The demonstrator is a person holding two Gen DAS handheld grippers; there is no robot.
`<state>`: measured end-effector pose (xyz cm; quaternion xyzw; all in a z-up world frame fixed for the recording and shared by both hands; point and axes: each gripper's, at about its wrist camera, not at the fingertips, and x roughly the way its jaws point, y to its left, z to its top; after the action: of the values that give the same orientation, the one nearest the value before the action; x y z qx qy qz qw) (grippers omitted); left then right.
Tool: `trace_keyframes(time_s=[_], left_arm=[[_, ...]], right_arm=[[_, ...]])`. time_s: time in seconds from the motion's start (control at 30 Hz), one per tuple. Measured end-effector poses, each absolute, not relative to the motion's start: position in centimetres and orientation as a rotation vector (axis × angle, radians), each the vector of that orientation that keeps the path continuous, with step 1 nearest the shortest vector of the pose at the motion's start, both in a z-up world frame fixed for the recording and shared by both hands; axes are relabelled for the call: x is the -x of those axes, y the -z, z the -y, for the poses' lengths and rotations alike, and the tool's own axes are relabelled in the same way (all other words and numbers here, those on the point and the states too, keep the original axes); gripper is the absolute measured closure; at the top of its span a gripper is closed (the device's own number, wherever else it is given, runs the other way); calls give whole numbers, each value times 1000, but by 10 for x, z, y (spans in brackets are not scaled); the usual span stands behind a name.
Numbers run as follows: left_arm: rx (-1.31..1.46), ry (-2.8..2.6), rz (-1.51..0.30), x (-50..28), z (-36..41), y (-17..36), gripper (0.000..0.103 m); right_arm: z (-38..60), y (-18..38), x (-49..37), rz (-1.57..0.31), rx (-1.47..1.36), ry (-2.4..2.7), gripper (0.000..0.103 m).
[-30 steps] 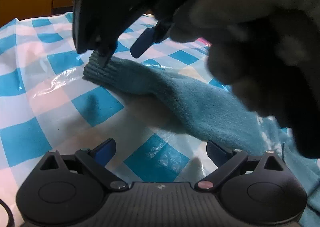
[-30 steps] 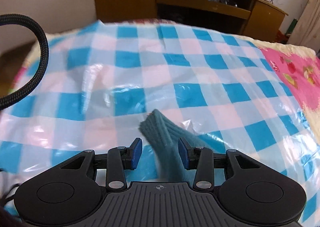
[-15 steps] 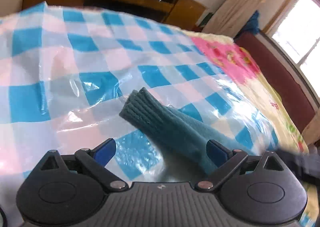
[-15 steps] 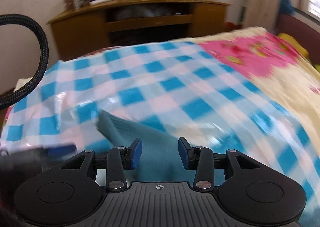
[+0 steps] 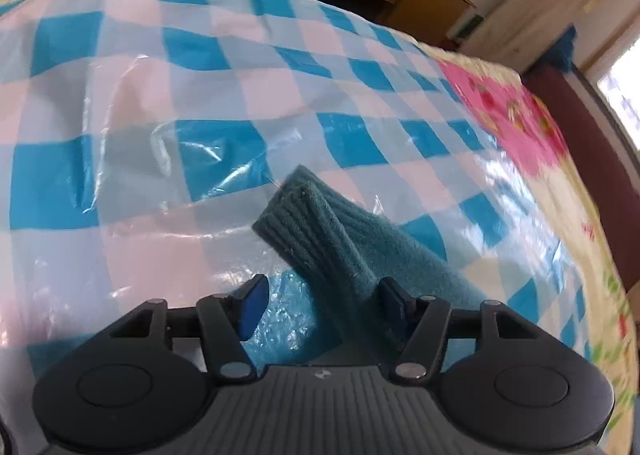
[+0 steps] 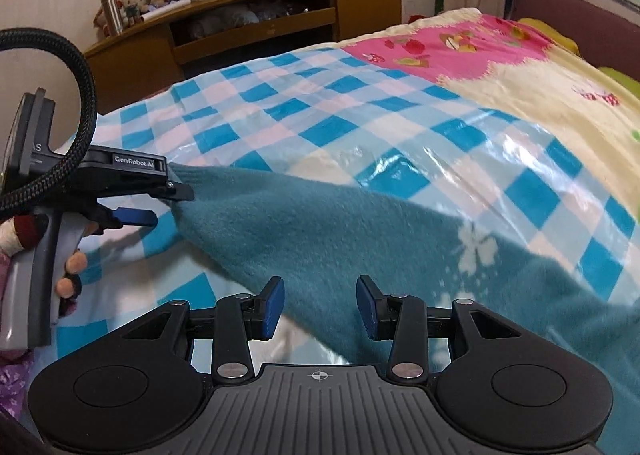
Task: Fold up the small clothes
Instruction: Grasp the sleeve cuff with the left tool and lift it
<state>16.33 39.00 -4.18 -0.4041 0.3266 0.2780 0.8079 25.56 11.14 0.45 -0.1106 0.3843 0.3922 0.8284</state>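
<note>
teal sweater lies on the checked plastic sheet spread over the bed, body toward the sheet's near right edge, one sleeve running out toward its left edge. left gripper sits over the ribbed cuff, jaws parted with the sleeve lying between the blue pads; the right pad looks to touch the fabric but nothing is pinched yet, though blur makes contact hard to judge. in the right wrist view the left gripper shows at the sleeve end, placed there probably to lift the sleeve and fold it across the body. right gripper hovers above the sweater's near edge, jaws apart, gripping nothing, likely positioned to pin or take the body while the sleeve moves. fold looks barely started. wooden cabinet stands beyond the bed.
</note>
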Motion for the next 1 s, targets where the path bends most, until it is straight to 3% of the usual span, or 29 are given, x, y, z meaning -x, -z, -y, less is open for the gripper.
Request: trace_keyframes(time_s=[0.23, 0.37, 0.47, 0.87, 1.0], left_arm=[[892, -627, -727, -174, -397, 47, 42], [972, -550, -657, -168, -396, 56, 77], [973, -511, -630, -166, -397, 56, 84], [919, -226, -489, -193, -368, -12, 86], [902, -79, -490, -211, -333, -34, 87]], right_arm=[[-85, -2, -255, -803, 195, -792, 64], [-57, 1, -252, -768, 237, -720, 64], [-46, 11, -250, -755, 319, -675, 64], [-55, 15, -248, -741, 258, -743, 63], [-65, 19, -245, -737, 275, -750, 58]])
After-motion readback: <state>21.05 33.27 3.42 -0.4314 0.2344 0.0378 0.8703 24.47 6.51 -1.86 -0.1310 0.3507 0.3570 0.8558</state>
